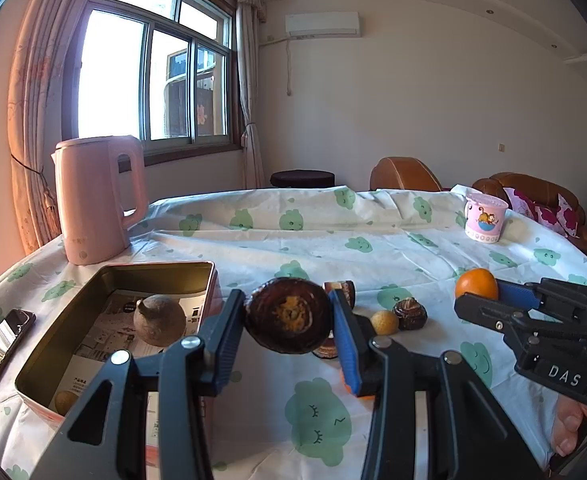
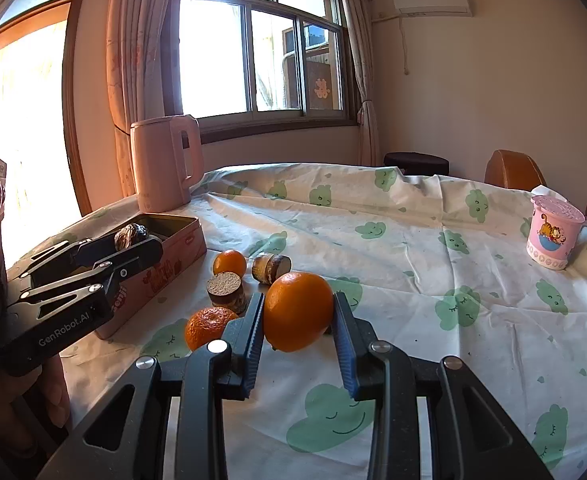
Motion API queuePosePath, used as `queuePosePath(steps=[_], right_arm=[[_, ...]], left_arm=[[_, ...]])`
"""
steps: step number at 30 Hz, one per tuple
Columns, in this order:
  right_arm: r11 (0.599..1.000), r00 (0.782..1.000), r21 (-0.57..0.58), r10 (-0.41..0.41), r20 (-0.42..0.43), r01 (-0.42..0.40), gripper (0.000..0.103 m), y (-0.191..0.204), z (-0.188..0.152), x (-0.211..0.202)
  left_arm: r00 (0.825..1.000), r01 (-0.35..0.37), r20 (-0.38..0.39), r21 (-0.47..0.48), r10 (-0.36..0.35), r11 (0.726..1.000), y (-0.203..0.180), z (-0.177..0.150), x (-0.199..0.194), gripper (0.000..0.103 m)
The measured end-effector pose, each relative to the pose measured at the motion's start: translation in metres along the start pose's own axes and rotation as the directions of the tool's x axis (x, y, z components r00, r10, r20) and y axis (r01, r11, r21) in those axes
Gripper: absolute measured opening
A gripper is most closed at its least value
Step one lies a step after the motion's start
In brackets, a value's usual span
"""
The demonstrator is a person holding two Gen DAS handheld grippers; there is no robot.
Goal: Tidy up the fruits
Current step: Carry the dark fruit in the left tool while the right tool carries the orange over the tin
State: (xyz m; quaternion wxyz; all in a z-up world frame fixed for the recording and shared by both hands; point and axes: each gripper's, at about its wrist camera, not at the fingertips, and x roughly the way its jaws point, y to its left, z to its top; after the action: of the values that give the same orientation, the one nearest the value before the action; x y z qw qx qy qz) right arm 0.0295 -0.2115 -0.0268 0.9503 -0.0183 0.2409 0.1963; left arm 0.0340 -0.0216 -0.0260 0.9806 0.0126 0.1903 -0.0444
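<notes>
Blue-padded left tongs (image 1: 289, 322) clamped on a dark brown round fruit (image 1: 288, 315), held beside the open tin box (image 1: 73, 312), near its right wall. Right tongs (image 2: 298, 320) clamped on a large orange (image 2: 298, 311), held above the table (image 2: 413, 272), right of the tin box. Inside the tin box: one brown round fruit (image 1: 159, 320) on printed paper. Just right of the tin box: two small oranges (image 2: 229, 263) (image 2: 207, 327), two short brown cylinders (image 2: 224, 290) (image 2: 271, 267). Behind the tin box: pink kettle (image 1: 97, 200). Left of the tin box: phone (image 1: 1, 344). Well right of it, far side: pink cartoon cup (image 2: 553, 238).
</notes>
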Motion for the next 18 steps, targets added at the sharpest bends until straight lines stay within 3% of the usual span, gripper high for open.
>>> queuePosePath(steps=[18], right_arm=[[0.998,0.996,-0.042,-0.046,0.072,0.049,0.035,0.008,0.0,-0.014]], left_arm=[[0.998,-0.028,0.057,0.027,0.027,0.999,-0.004,-0.002,-0.009,0.044]])
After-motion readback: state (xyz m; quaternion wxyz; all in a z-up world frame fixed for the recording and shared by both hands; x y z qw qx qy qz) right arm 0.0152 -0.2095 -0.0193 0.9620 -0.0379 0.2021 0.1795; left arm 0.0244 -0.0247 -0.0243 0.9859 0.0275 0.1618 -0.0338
